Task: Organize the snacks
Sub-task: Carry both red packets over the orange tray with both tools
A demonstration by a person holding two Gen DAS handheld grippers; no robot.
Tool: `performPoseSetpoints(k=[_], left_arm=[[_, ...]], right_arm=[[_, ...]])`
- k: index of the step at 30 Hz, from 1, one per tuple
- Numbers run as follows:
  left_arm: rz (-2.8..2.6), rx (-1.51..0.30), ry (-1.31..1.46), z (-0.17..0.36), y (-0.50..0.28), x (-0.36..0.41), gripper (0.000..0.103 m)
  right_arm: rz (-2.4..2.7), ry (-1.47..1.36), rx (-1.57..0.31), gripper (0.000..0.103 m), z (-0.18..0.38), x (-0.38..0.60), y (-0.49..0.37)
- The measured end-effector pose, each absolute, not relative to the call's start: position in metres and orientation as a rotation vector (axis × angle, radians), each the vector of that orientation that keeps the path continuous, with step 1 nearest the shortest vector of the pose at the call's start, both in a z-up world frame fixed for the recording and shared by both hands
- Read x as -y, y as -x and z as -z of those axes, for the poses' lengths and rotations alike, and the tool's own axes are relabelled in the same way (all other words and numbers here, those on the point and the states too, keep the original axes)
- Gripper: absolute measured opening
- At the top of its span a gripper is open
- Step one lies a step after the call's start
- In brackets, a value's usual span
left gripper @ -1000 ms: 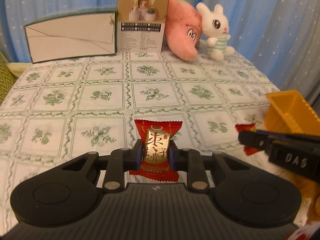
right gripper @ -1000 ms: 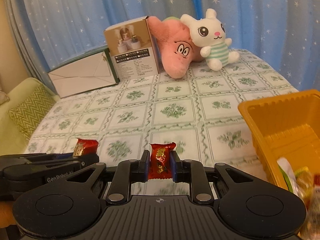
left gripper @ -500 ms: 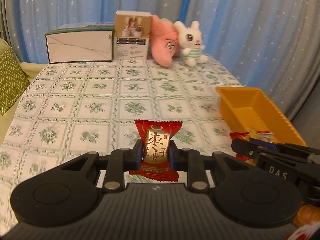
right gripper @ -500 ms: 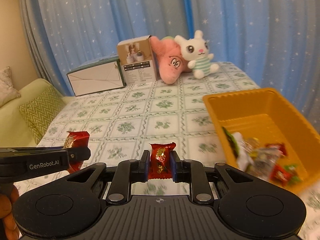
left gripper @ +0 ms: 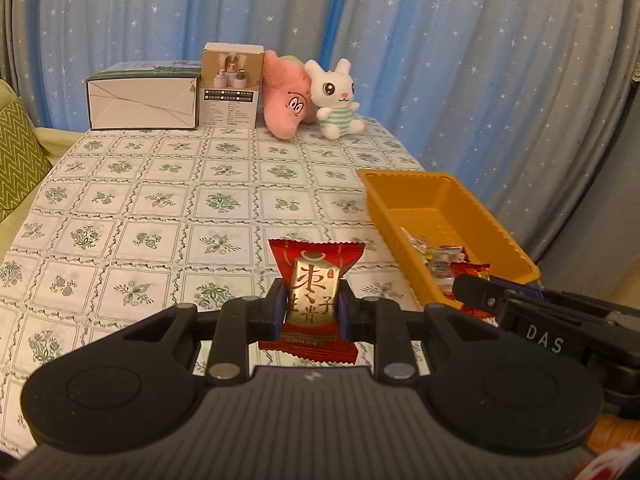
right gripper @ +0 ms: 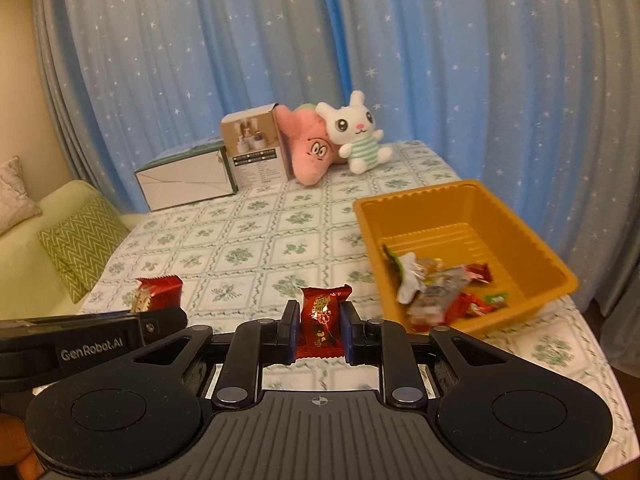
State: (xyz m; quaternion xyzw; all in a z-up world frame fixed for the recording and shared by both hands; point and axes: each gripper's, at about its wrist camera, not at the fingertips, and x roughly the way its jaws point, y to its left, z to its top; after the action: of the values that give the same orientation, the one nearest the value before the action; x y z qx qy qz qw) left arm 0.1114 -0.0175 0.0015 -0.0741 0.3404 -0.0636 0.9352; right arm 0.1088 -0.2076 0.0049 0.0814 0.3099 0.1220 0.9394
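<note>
My left gripper (left gripper: 313, 309) is shut on a red and gold candy packet (left gripper: 314, 280) and holds it above the table. My right gripper (right gripper: 320, 326) is shut on a smaller red candy (right gripper: 322, 316), also held above the table. An orange tray (right gripper: 532, 240) with several wrapped snacks (right gripper: 436, 284) in it stands at the table's right side, to the right of both grippers. The tray also shows in the left wrist view (left gripper: 416, 208). The left gripper with its packet (right gripper: 158, 292) shows at the left of the right wrist view.
At the table's far end stand a white flat box (left gripper: 142, 100), a small product box (left gripper: 231, 86), a pink plush (left gripper: 286, 100) and a white rabbit plush (left gripper: 336, 98). A green sofa with a zigzag cushion (right gripper: 78, 244) is at the left. Blue starry curtains hang behind.
Both grippers have risen and pulled back from the table with their candies still held. The tray and its snacks have come into fuller view.
</note>
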Motion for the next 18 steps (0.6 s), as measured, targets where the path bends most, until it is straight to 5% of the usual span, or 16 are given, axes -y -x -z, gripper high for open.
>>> performPoseSetpoints(k=[18], left_arm=[[0.194, -0.690, 0.165, -0.007, -0.097, 0.045, 0.023]], right_arm=[[-0.170, -0.162, -0.625, 0.021, -0.011, 0.249, -0.087]])
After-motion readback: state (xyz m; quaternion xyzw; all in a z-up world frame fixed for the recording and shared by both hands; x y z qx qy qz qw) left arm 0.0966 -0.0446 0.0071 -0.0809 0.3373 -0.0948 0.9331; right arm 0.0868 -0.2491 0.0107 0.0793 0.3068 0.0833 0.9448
